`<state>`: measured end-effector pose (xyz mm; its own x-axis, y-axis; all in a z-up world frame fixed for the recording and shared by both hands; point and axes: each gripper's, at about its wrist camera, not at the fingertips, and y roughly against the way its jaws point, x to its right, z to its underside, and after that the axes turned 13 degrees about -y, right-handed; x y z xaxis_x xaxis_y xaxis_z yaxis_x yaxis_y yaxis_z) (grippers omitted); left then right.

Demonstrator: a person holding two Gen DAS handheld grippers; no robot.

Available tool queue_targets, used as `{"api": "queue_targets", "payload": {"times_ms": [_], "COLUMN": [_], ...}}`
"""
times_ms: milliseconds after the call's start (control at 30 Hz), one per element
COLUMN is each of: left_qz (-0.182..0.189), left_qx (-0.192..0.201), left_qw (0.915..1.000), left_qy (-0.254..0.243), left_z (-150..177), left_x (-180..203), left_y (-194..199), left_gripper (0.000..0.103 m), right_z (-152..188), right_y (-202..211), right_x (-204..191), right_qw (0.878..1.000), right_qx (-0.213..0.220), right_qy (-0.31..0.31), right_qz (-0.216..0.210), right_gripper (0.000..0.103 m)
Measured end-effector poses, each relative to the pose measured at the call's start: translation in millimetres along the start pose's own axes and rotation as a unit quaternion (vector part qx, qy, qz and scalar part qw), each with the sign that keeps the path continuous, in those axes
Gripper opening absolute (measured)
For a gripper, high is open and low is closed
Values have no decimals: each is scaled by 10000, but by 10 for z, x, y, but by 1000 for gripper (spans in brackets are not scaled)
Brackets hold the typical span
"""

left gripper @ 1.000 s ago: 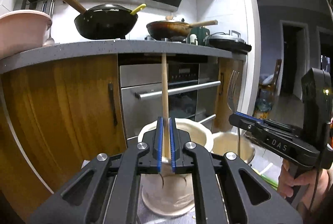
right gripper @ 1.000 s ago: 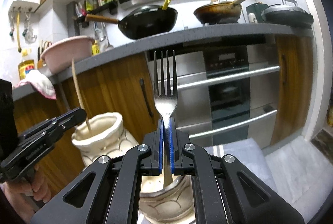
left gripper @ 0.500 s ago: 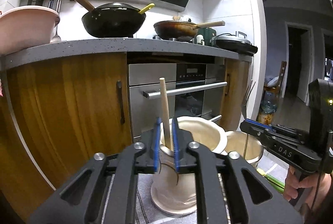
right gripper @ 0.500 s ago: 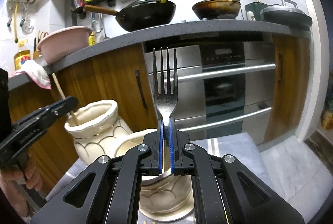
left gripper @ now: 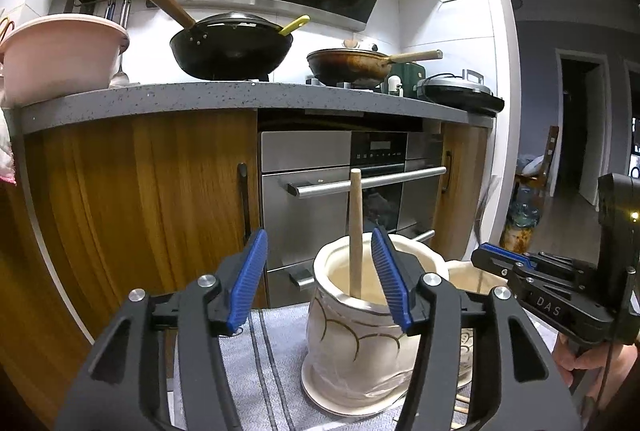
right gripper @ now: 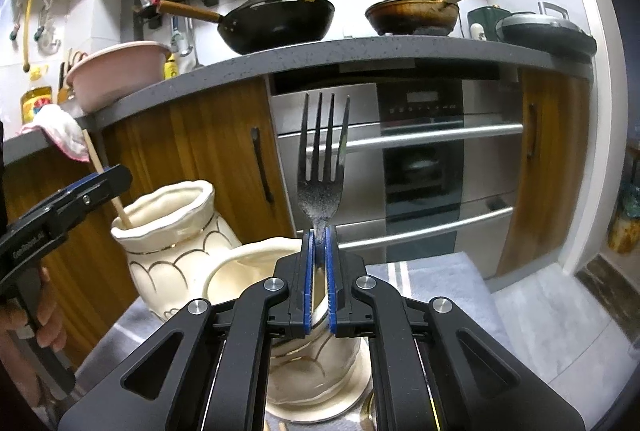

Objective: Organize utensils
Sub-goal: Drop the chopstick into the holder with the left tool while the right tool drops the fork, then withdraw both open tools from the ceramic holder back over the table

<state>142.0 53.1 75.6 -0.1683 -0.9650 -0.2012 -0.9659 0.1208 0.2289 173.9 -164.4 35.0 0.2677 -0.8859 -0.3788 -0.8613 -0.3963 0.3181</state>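
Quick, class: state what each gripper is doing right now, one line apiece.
Left gripper: open, just released the wooden stick into the taller cream jar.
Right gripper: jaws just easing apart, fork upright between them.

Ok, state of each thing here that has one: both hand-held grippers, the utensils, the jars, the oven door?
Left hand-held gripper: open, jaws just widened, clear of the stick.
Wooden stick: released, standing in its jar.
Taller jar: upright on the striped cloth.
Right hand-held gripper: jaws just loosening, fork between the pads.
Fork: upright, tines up, handle in the nearer jar.
Oven door: closed.
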Motion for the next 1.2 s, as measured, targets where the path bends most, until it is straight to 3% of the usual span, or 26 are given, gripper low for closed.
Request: {"api": "queue_targets", "payload": {"times_ms": [33, 167, 233, 300, 467, 500, 833, 1200], "left_qz": [3, 3, -3, -3, -144, -178, -97, 40], "left_qx": [-1, -18, -22, -1, 84, 126, 21, -441], "left_qw": [10000, 10000, 10000, 10000, 9998, 9996, 9998, 9989], "left_qy": [5, 25, 41, 62, 137, 154, 163, 129], "left_z": [1, 8, 9, 0, -16, -15, 81, 392], "left_x": [-1, -7, -12, -18, -2, 3, 153, 423], "left_y": [2, 0, 7, 19, 92, 120, 372, 617], "left_gripper": [57, 61, 65, 70, 98, 97, 98, 98], "right_z": [-4, -10, -19, -42, -128, -141, -131, 115], "right_y": [1, 19, 44, 84, 273, 314, 772, 1073], "right_x": [2, 1, 11, 15, 27, 25, 137, 466], "right_qw": [10000, 10000, 9999, 9998, 9991, 9990, 9975, 9970], "right_qx": [17, 45, 93, 150, 337, 387, 627, 281], "right_qy": [-1, -4, -41, -95, -217, -216, -257, -414], "right_qz": [10, -12, -47, -89, -137, -110, 212, 596], "right_gripper": [24, 32, 51, 62, 90, 95, 98, 98]}}
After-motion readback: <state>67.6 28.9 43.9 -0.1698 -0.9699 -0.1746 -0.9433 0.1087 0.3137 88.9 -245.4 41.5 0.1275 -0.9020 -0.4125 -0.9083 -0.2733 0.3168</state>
